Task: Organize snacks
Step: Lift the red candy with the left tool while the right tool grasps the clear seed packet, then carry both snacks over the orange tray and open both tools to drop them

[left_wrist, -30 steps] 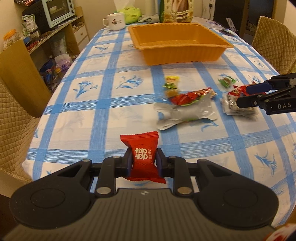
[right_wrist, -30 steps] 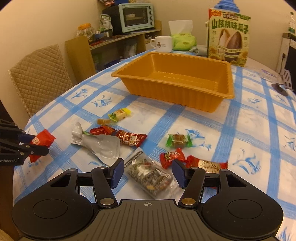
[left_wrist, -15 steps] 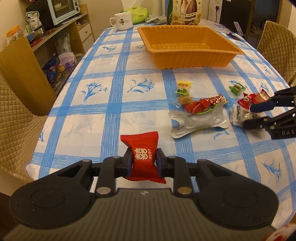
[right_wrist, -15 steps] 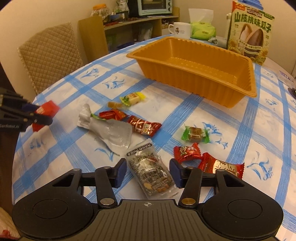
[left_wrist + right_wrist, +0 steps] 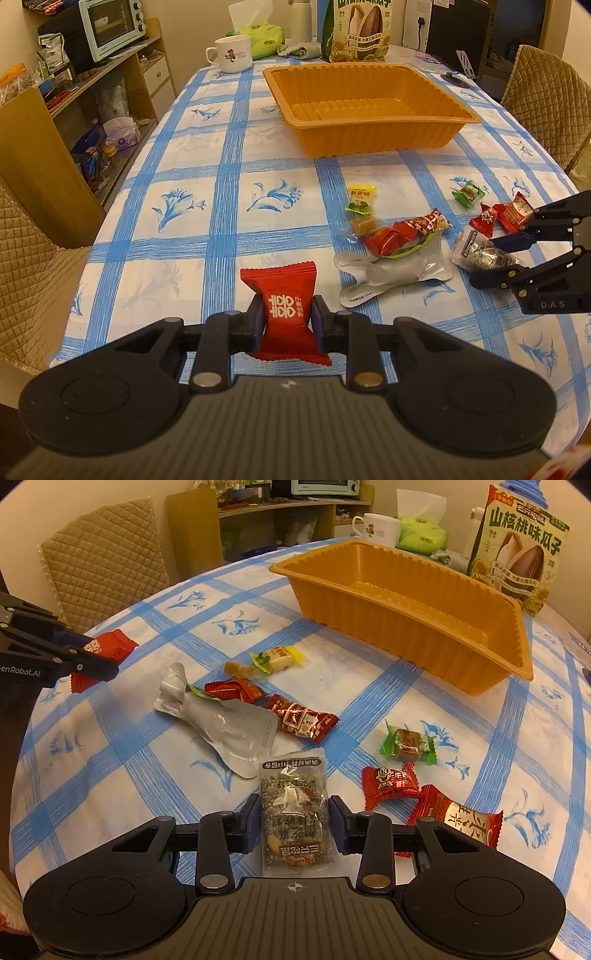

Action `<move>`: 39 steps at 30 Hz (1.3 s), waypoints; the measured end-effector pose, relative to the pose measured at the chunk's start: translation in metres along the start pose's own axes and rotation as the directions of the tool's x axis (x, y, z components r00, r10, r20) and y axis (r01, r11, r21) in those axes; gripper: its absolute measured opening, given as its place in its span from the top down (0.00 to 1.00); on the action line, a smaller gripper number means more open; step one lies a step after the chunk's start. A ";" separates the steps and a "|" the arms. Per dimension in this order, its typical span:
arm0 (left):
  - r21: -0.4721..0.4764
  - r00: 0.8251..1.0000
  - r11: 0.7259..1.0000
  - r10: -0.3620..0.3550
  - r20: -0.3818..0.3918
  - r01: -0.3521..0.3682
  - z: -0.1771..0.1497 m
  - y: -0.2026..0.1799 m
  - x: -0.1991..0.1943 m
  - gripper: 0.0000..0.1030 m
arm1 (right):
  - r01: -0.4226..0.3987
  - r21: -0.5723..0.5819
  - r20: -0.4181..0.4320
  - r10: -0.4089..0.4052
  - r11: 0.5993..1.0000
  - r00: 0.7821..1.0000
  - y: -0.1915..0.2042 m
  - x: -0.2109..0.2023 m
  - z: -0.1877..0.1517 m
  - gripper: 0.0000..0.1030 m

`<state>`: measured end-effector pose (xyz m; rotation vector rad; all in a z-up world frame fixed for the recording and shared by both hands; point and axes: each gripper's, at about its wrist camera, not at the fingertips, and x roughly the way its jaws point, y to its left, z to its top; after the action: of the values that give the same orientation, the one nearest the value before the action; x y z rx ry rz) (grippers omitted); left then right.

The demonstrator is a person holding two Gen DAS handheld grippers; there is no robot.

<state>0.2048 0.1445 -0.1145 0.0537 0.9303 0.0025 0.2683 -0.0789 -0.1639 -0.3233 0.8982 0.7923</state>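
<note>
My left gripper [image 5: 284, 321] is shut on a red candy packet [image 5: 286, 306] and holds it above the near table edge; it also shows in the right wrist view [image 5: 107, 650]. My right gripper [image 5: 293, 821] is low over the table, its jaws closing around a clear nut-bar packet [image 5: 295, 812] without visibly squeezing it; this packet shows in the left wrist view [image 5: 480, 254]. An empty orange tray [image 5: 373, 136] stands further back, also in the right wrist view [image 5: 413, 627]. Several loose candies and a silver pouch [image 5: 225, 723] lie between the grippers.
A sunflower-seed bag [image 5: 517, 550], a white mug [image 5: 231, 55] and a green tissue pack [image 5: 421, 535] stand behind the tray. Quilted chairs [image 5: 543, 96] flank the table. A shelf with a toaster oven [image 5: 110, 26] is on the left.
My left gripper has lifted and pulled back with the red candy. My right gripper has moved forward and lower, and its jaws have narrowed around the nut-bar packet.
</note>
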 end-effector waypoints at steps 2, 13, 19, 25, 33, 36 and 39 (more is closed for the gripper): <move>0.007 1.000 1.000 -0.009 0.005 0.009 0.004 0.000 0.000 0.76 | 0.013 0.010 -0.001 -0.013 1.000 1.000 0.002 0.000 0.001 0.63; 0.076 0.996 0.995 -0.067 0.065 0.062 0.047 -0.001 0.001 0.76 | 0.074 0.164 0.048 -0.083 0.984 0.995 -0.007 -0.026 0.021 0.63; 0.122 0.987 0.987 -0.116 0.108 0.103 0.081 -0.008 0.010 0.76 | 0.081 0.286 0.100 -0.113 0.955 0.989 -0.029 -0.046 0.048 0.63; 0.141 0.973 0.979 -0.169 0.156 0.148 0.125 -0.016 0.026 0.76 | 0.059 0.390 0.170 -0.135 0.919 0.976 -0.057 -0.060 0.077 0.63; 0.137 0.958 0.978 -0.184 0.222 0.156 0.185 -0.032 0.043 0.76 | 0.029 0.431 0.252 -0.152 0.902 0.956 -0.095 -0.070 0.120 0.63; 0.120 0.956 0.982 -0.174 0.238 0.148 0.202 -0.039 0.049 0.76 | 0.015 0.430 0.277 -0.148 0.903 0.949 -0.111 -0.066 0.134 0.63; 0.095 0.958 0.985 -0.161 0.237 0.142 0.215 -0.045 0.060 0.76 | -0.005 0.439 0.291 -0.137 0.899 0.947 -0.127 -0.058 0.145 0.63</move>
<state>0.4118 0.0918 -0.0360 0.0523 0.6856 -0.1791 0.4222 -0.1117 -0.0388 0.1661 0.7302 0.5374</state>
